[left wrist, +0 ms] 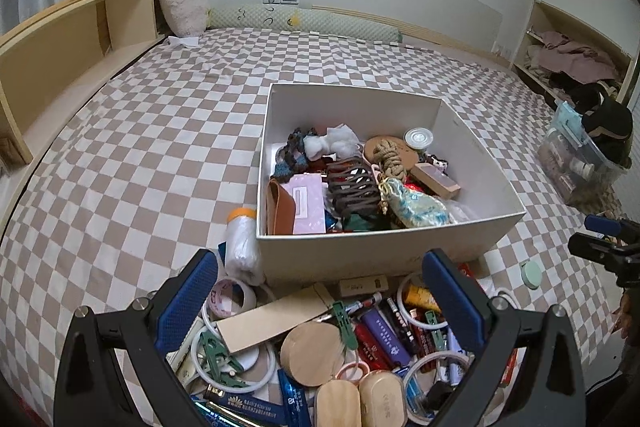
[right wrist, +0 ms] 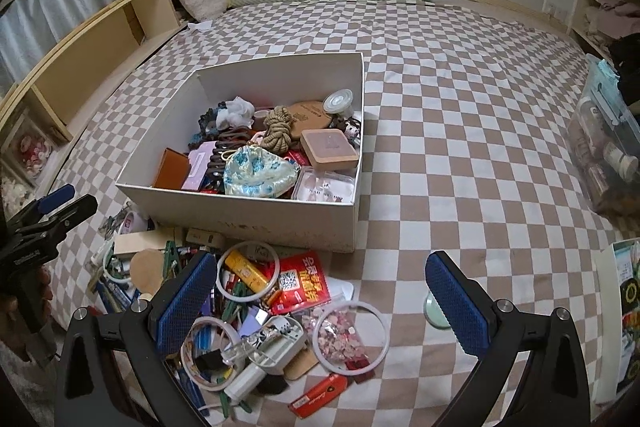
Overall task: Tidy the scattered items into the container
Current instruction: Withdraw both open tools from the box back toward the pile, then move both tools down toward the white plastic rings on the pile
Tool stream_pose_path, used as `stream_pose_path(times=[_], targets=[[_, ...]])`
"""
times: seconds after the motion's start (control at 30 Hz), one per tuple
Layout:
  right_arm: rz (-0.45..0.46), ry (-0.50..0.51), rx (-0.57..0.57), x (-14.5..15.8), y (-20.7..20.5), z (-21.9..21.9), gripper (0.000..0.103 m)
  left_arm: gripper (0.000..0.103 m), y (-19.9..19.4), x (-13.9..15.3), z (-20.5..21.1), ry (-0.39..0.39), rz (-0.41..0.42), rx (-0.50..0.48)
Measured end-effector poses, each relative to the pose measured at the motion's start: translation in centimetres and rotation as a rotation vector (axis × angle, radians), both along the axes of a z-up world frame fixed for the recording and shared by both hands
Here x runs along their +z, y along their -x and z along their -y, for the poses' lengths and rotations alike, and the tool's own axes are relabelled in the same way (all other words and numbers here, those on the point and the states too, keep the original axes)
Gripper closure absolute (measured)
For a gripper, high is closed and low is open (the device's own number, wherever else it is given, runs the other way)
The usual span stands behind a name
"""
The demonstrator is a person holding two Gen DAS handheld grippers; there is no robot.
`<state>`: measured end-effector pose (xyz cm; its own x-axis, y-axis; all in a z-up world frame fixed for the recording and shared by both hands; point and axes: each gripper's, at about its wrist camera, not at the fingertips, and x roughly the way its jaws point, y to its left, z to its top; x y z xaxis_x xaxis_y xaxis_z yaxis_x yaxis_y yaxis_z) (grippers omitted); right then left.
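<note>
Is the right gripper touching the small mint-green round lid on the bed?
Cannot tell. In the right wrist view, the right gripper finger overlaps the mint-green lid, hiding any gap.

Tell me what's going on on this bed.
A person is tidying clutter into a white box on the checkered bed, with tongs in each hand. The box already holds many things, among them a floral pouch and a coil of rope. A heap of small items is left in front of it. The left tongs and the right tongs are both open, holding nothing.
</note>
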<state>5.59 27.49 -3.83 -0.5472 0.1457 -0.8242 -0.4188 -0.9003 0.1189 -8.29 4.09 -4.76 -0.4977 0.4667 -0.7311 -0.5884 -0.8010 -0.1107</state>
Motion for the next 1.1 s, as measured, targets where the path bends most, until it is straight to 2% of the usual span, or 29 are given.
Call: stream_pose_path(times=[0.43,0.57,0.73,0.97,1.1], targets=[[-0.028,0.081,0.039,-0.6,-0.6,0.5,0.000,0.000,0.1,-0.5,2.7,-0.015,0.024,0.016],[-0.006,0.049,0.060,-0.9,-0.4,1.0,0.000,0.000,0.7,-0.6,4.4,-0.015,0.042,0.048],[0.001,0.091,0.032,-1.9,-0.7,0.5,0.000,0.000,1.6,-0.8,7.0,-0.028,0.065,0.099],[0.079,0.144,0.001,-4.5,-0.7,-0.7,0.000,0.000,2.4,-2.2,9.5,0.020,0.069,0.156],[0.127,0.179,-0.022,-6.0,-0.9,-1.5,0.000,0.000,2.0,-3.9,9.6,0.085,0.055,0.140]])
